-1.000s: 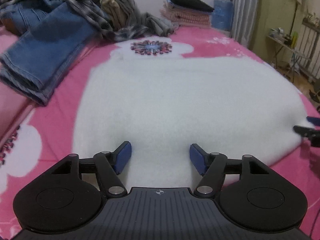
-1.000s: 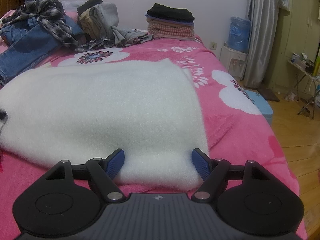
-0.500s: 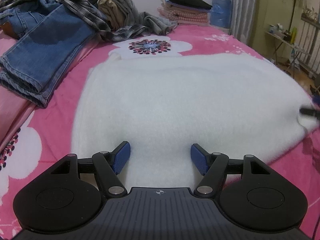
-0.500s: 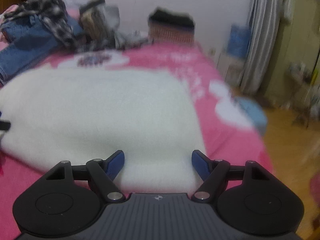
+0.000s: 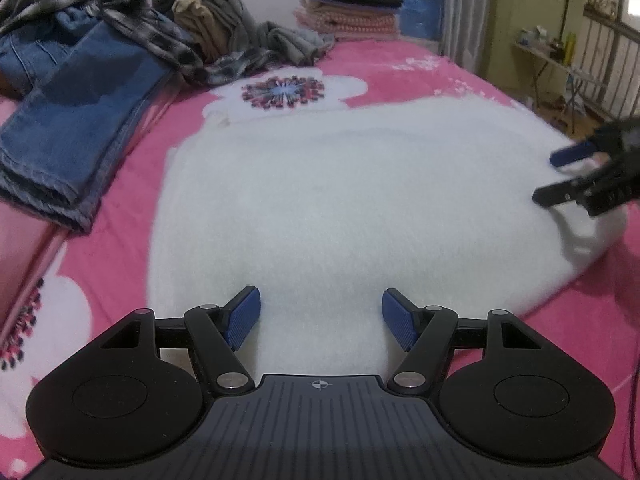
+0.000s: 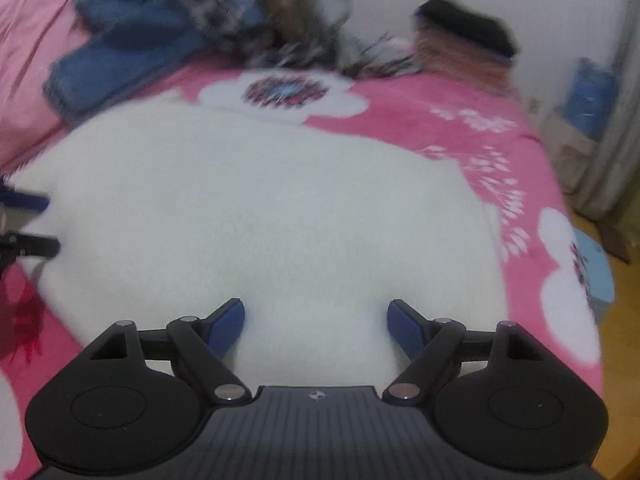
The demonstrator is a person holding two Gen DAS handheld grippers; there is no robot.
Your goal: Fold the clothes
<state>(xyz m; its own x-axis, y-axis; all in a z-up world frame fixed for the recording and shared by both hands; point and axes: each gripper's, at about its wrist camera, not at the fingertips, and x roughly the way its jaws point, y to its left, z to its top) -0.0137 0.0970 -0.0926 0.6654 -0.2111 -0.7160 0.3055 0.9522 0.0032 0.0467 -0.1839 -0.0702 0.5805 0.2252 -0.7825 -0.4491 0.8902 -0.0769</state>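
Left tongs (image 5: 321, 318): jaws stand well apart; the blue pads (image 5: 243, 317) hang over the near edge of the white fleece garment, which shows in the gap between them. The pads clamp nothing; whether their tips brush the pile cannot be told.
Right tongs (image 6: 316, 322): jaws wide and opening at this moment; the white fleece lies under and between the pads, not pinched. Seen from the left tongs, the right tongs (image 5: 576, 174) sit at the far right edge of the garment with both fingers spread, one above the other; contact with the fleece cannot be told.
White fleece garment (image 5: 352, 200): spread flat on the bed, straight ahead of both tongs, its near edge under their tips. The left tongs are at its left part, the right tongs at its right edge.
Bed cover (image 5: 124, 236): pink with large white flowers, showing around the garment on every side.
Jeans (image 5: 76, 120): ahead and to the left of the left tongs, well apart from the fleece.
Plaid shirt (image 5: 132, 20): lies over the far end of the jeans.
Loose grey and tan clothes (image 5: 216, 20): heaped far ahead, beyond the fleece.
Folded stack (image 5: 348, 12): far ahead to the right, a dark item on top of pink ones, against the wall.
Right wrist view: blurred; far things are only rough shapes.
In the way: nothing lies on the fleece between the two tongs.
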